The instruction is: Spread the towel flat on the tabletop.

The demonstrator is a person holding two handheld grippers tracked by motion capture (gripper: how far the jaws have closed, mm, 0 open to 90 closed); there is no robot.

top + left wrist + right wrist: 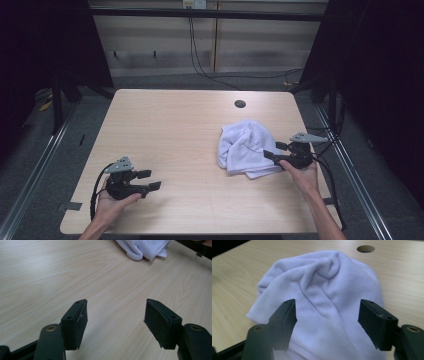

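Observation:
A crumpled white towel lies on the right half of the wooden table. My right gripper is open at the towel's right edge, its jaws spread over the cloth without closing on it. My left gripper rests low near the table's front left, open with bare wood between its jaws. The towel's near edge shows at the top of the left gripper view.
A round cable hole sits at the table's back right, also seen behind the towel as the hole. Black cables hang down the back wall. Metal frame rails run along both sides of the table.

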